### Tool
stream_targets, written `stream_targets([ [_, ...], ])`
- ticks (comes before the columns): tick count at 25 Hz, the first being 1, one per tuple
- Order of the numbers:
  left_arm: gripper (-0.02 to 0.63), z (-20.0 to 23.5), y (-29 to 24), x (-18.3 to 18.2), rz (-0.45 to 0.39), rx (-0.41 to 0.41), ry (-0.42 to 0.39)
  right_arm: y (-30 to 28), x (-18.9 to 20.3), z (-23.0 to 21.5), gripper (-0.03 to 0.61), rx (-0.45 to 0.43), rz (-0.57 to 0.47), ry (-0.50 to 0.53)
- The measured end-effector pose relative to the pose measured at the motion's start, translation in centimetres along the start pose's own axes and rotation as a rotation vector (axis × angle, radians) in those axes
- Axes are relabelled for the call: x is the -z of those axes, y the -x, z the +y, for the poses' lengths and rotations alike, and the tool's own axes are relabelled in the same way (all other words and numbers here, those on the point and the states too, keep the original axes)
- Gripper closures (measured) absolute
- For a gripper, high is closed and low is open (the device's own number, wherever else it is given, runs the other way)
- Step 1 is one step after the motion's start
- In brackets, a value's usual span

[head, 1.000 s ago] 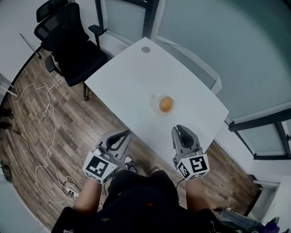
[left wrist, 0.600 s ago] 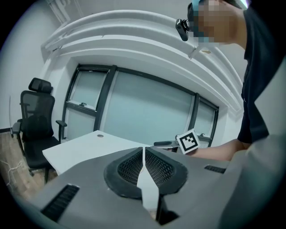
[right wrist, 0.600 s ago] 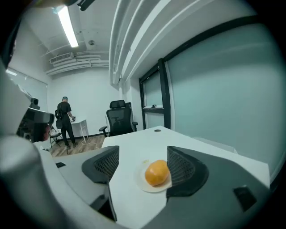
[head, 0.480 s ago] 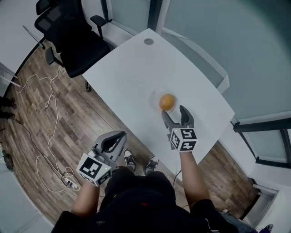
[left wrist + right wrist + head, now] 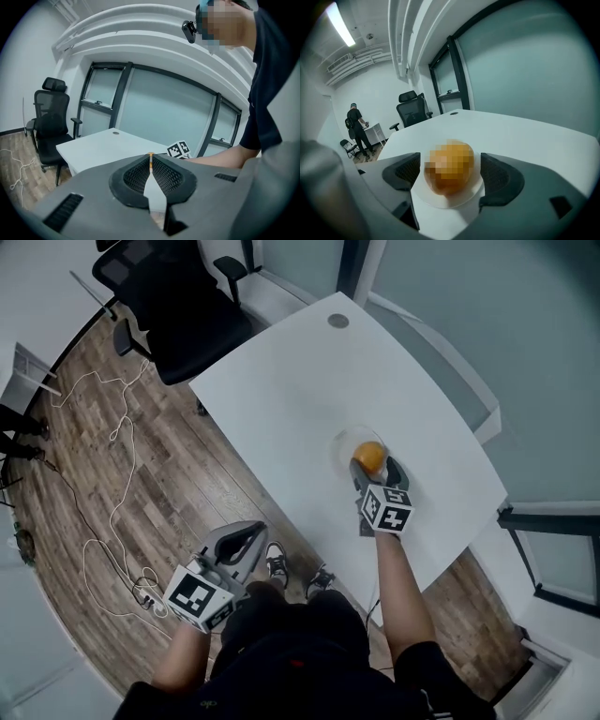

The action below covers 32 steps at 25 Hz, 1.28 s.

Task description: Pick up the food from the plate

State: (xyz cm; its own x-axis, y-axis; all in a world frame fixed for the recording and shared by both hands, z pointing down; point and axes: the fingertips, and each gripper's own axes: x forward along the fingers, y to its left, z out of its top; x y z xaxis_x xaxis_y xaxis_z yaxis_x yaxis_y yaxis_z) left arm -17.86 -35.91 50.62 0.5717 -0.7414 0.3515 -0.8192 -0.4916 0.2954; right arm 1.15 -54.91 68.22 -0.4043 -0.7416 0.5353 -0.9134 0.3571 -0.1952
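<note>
A round orange-brown piece of food sits on a small clear plate near the right side of the white table. My right gripper reaches over the plate. Its jaws are opening and stand on either side of the food with a gap at each pad, so nothing is gripped. In the right gripper view the plate shows under the food. My left gripper hangs off the table's near edge above the wooden floor, with its jaws closed together and empty.
A black office chair stands at the table's far left corner. A round grommet marks the table's far end. A white cable trails over the floor. Glass walls run along the right. A person stands far off.
My right gripper moved forward from the table's near edge to the plate and went from shut to wide open around the food. The left gripper stayed low beside the person.
</note>
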Motion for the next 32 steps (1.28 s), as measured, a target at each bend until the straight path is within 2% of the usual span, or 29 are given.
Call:
stream_targets([
  [5,0.58,1.3,0.1,0.2,0.006,-0.019,0.002,-2.5,0.7,0.0,0.198,-0.003,0.086,-0.015],
  [9,0.58,2.1,0.0,0.1,0.013,-0.02,0.016,-3.4,1.1,0.1,0.199,0.018,0.134,0.037],
  [19,0.58,2.3,0.3,-0.8,-0.011,0.009,0.01,0.9,-4.5,2.7,0.201,-0.003,-0.042,0.127],
  [32,0.58,-2.1,0.9,-3.5,-0.078,0.095,-0.048,15.7,-14.0,8.0,0.201,-0.063,-0.315,0.239],
])
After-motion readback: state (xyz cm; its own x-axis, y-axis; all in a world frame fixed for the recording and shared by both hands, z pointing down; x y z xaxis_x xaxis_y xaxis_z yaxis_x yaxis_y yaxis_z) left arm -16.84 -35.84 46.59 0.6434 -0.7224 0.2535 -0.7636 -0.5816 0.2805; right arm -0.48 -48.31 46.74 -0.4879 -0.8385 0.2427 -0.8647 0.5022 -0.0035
